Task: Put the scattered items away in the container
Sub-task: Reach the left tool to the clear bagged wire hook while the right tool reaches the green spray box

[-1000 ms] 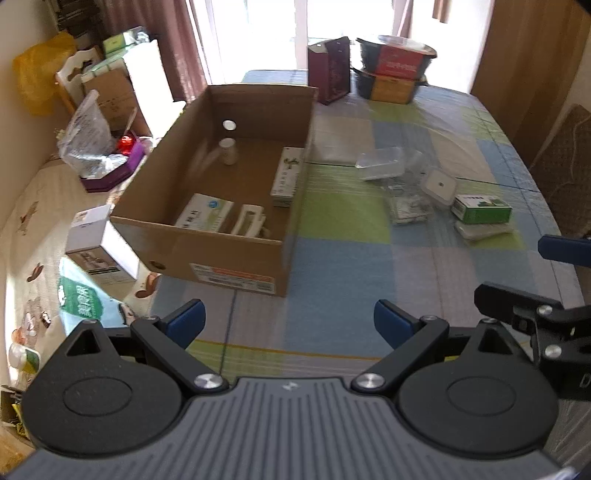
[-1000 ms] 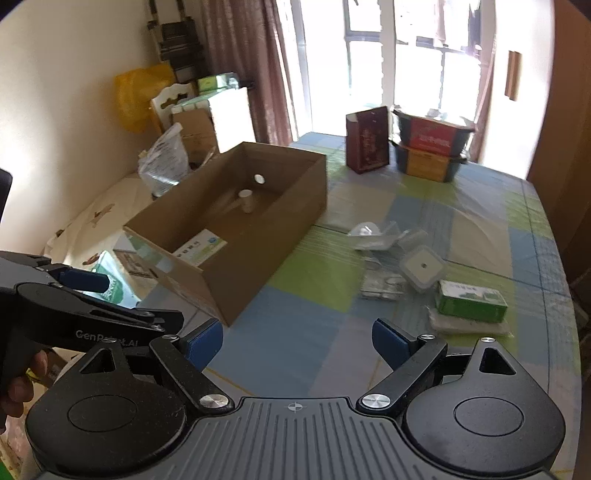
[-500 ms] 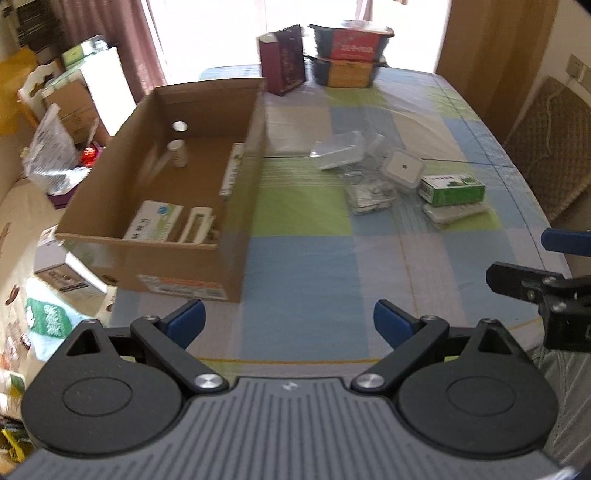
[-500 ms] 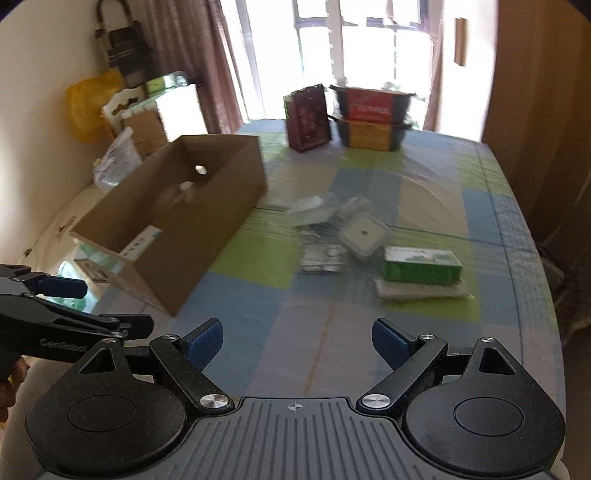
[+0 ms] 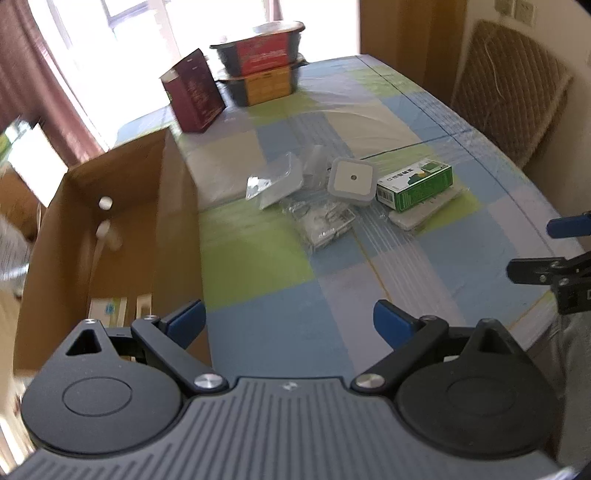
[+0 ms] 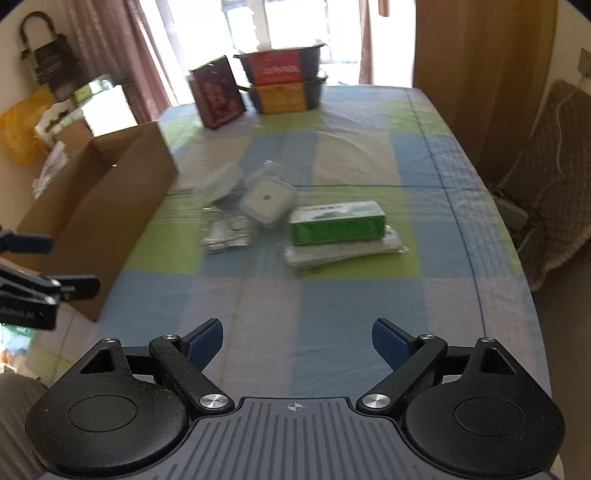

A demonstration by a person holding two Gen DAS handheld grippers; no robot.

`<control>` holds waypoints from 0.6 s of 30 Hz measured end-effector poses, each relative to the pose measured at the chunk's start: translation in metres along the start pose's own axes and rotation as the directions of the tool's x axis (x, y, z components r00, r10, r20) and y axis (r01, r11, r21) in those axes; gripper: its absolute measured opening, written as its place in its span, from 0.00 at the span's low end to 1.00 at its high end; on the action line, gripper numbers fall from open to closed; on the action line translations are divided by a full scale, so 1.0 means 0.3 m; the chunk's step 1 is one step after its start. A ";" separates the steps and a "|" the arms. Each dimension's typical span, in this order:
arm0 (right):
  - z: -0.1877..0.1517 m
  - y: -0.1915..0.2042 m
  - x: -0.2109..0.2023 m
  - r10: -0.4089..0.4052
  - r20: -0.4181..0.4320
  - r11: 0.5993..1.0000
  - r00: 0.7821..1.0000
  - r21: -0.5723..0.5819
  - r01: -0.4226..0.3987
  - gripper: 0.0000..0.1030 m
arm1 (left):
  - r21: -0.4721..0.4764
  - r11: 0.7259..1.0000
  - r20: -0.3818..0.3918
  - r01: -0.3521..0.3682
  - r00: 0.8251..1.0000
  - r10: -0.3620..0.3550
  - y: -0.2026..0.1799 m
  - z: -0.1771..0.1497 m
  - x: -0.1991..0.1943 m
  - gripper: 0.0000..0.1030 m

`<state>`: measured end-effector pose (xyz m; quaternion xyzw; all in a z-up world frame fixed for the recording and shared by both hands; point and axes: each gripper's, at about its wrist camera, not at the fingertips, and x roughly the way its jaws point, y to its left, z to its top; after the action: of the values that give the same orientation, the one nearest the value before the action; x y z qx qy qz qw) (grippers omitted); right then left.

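Approach step, I judge: left gripper (image 5: 288, 321) & right gripper (image 6: 297, 339) both released, empty; green box (image 6: 336, 221) w/ clutter mid-frame on tabletop (image 6: 332, 295), cardboard box (image 5: 110, 236) frame left; next needs reach-in, clamp one item.

Looked like a home dining room: worktop (image 6: 424, 177) spread with a checked blue-and-green cloth under clear plastic, woven chair (image 5: 513, 92) pulled up beside it, maroon curtains (image 6: 110, 55) at a bright window (image 6: 295, 22), stacked food tubs (image 6: 284, 79) at the far end.
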<state>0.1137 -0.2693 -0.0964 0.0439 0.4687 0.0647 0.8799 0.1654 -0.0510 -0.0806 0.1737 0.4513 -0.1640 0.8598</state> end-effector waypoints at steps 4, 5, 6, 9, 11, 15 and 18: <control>0.003 -0.068 0.053 -0.024 -0.024 0.999 0.999 0.043 0.025 0.90 | 0.025 0.999 -0.007 0.036 0.999 -0.036 -0.020 0.045 0.084 0.93; 0.002 -0.086 0.064 -0.029 -0.032 0.998 0.999 0.056 0.031 0.90 | 0.035 0.998 -0.010 0.046 0.999 -0.046 -0.028 0.052 0.107 0.93; 0.001 -0.104 0.075 -0.034 -0.040 0.997 0.999 0.070 0.037 0.90 | 0.050 0.997 -0.013 0.057 0.998 -0.056 -0.040 0.061 0.134 0.93; -0.001 -0.154 0.109 -0.046 -0.061 0.993 0.997 0.108 0.052 0.90 | 0.101 0.992 -0.019 0.070 0.997 -0.068 -0.073 0.083 0.213 0.93; -0.002 -0.183 0.127 -0.055 -0.072 0.990 0.996 0.127 0.064 0.90 | 0.133 0.989 -0.019 0.060 0.998 -0.058 -0.094 0.100 0.271 0.93; 0.003 -0.239 0.160 -0.071 -0.086 0.983 0.994 0.165 0.084 0.90 | 0.114 0.993 -0.036 0.042 0.999 -0.038 -0.112 0.132 0.386 0.93; 0.004 -0.275 0.187 -0.085 -0.100 0.976 0.991 0.191 0.103 0.90 | 0.053 0.997 -0.056 0.049 0.997 -0.046 -0.112 0.158 0.461 0.93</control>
<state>0.1515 -0.3422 -0.1530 0.1049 0.5141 -0.0215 0.8510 0.2593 -0.1194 -0.1757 0.1906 0.4740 -0.1917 0.8380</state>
